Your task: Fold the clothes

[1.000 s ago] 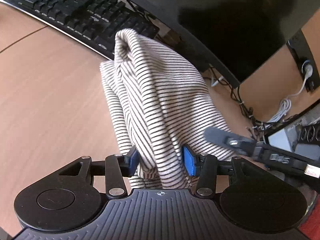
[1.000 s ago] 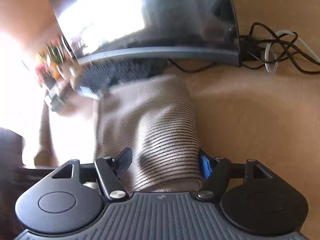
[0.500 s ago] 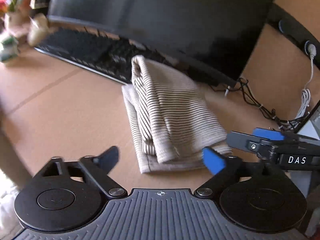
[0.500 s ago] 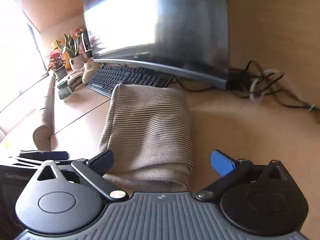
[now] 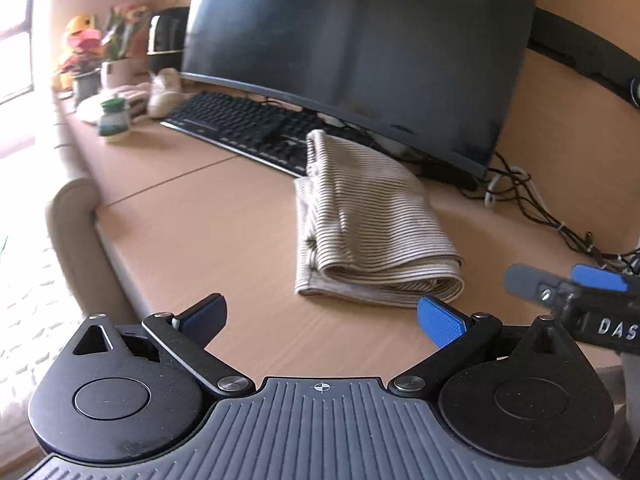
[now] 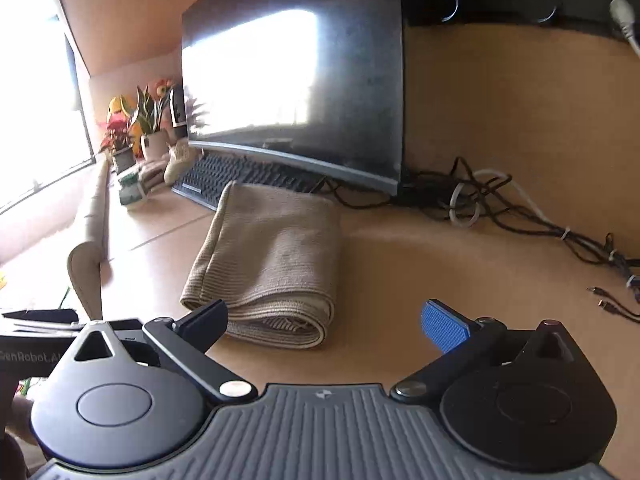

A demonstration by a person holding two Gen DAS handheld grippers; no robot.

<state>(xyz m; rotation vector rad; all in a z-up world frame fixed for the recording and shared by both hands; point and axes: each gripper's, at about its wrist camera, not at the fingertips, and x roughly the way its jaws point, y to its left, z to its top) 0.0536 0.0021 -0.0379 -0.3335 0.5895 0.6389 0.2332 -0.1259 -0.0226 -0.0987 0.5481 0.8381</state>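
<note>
Folded striped cloth lies flat on the desk, free of both grippers.

In the left wrist view the cloth sits at centre frame, its rolled fold toward the camera and its far end touching or just beside the keyboard, under the dark monitor. The left gripper is low in the frame with its fingers spread wide; its jaws have just been opening, and only bare desk shows between them, the cloth just beyond the tips. The right gripper has likewise just been opening and stands wide apart, the cloth just past its left finger, not pinched. Cables tangle at right of the right wrist view; potted plants and a small jar stand at upper left.
</note>
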